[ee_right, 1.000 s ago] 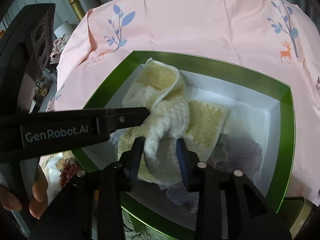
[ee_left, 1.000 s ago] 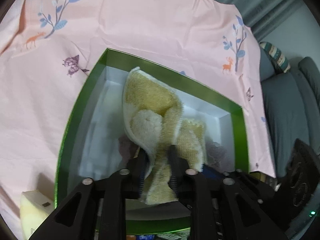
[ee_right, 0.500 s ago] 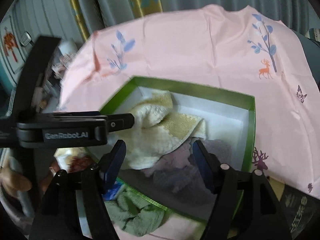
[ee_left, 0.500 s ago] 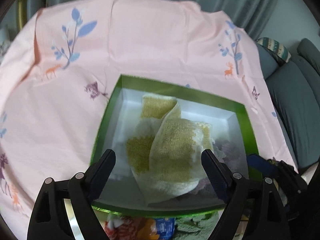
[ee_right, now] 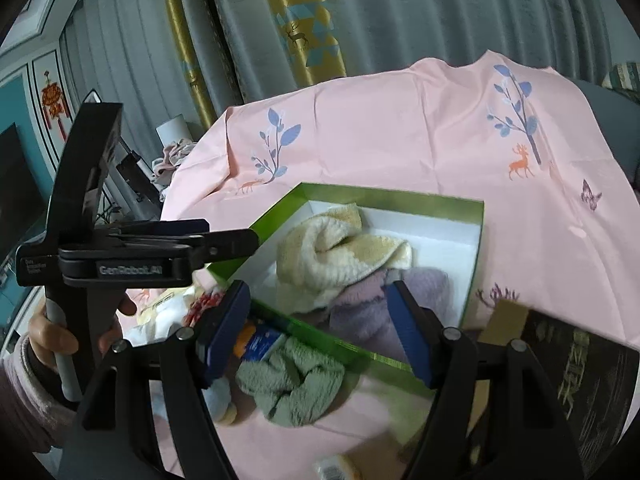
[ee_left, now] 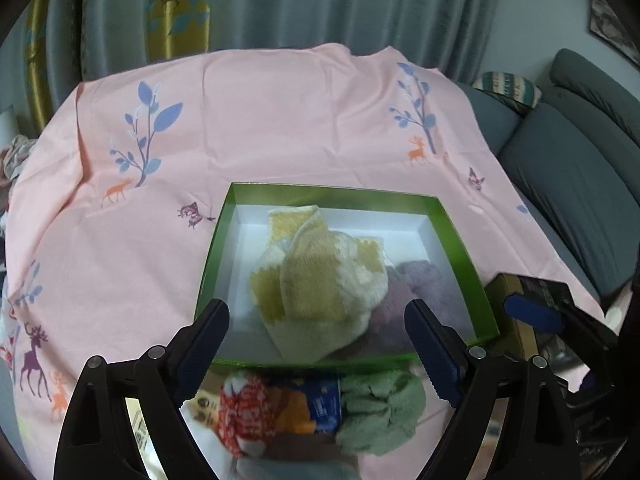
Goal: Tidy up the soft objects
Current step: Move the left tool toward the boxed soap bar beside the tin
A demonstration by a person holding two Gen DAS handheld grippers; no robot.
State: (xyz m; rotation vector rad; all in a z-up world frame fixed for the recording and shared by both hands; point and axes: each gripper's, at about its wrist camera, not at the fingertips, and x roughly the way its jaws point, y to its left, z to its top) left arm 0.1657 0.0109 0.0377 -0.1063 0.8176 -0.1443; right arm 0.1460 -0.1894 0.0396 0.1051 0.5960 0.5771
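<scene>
The yellow-and-cream towel is seen lying loosely bunched inside the green-walled box, ahead of and below both grippers, partly draped over a lilac plush cloth in the box's right-hand part. The left gripper is held released, its jaws spread wide and nothing gripped between them; the jaws have just been opening, and the towel is only framed between them from behind the box's near wall, not touched. The right gripper is likewise released, its jaws having just been opening, with only the near wall of the box and the lilac cloth seen past the gap. The placing of the towel is therefore judged complete, and the step in hand is the pull-back toward the next item.

On the pink printed tablecloth, just short of the box and close under both grippers, a green fluffy cloth is left outside, beside a red-and-white patterned soft item and what appears to be a blue-and-orange packet, though that area is blurred. The next move is judged to call for one gripper being lowered over the green cloth, closed on a raised fold, and lifted over the near wall into the free white floor at the box's left.
</scene>
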